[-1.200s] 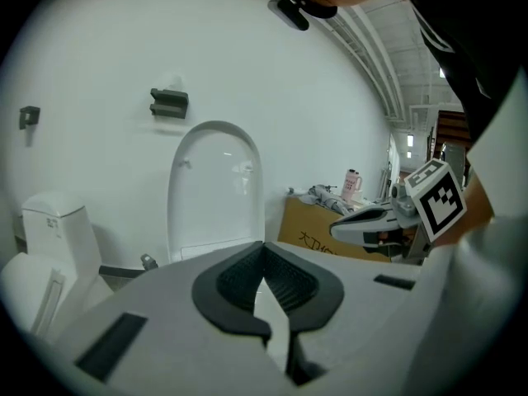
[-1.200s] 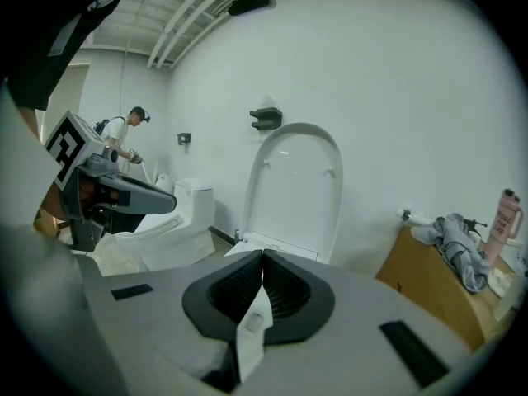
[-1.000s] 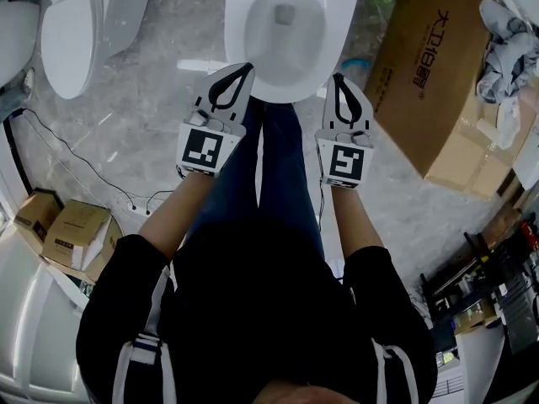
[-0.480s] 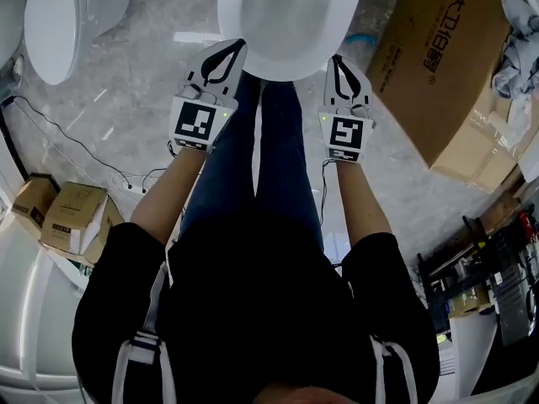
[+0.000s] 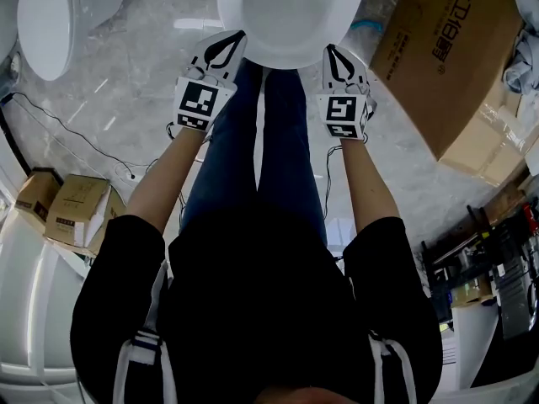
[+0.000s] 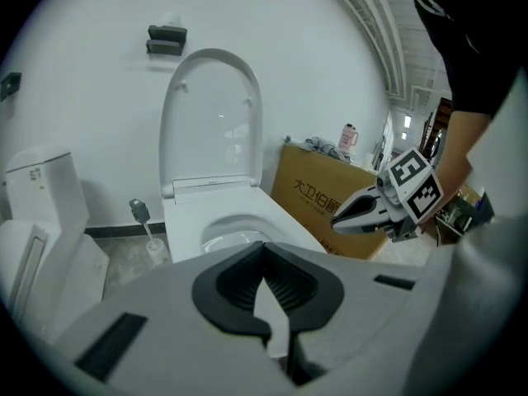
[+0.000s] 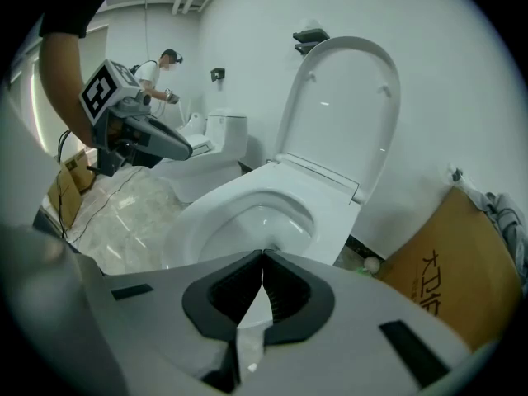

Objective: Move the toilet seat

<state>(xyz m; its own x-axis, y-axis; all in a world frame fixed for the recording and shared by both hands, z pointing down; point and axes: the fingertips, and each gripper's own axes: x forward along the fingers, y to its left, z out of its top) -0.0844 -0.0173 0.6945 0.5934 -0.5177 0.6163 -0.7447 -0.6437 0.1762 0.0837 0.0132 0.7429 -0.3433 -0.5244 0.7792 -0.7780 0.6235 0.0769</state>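
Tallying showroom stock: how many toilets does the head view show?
2. One toilet is at top centre, bowl open; a second toilet, lid down, is at top left. White shapes along the left edge may be more.

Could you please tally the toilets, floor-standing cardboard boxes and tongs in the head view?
Toilets: 2 (centre toilet, left toilet)
Cardboard boxes: 3 (large box, small box, smaller box)
Tongs: 2 (left tongs, right tongs)
Total: 7
White shape at lower left unclear, not counted.
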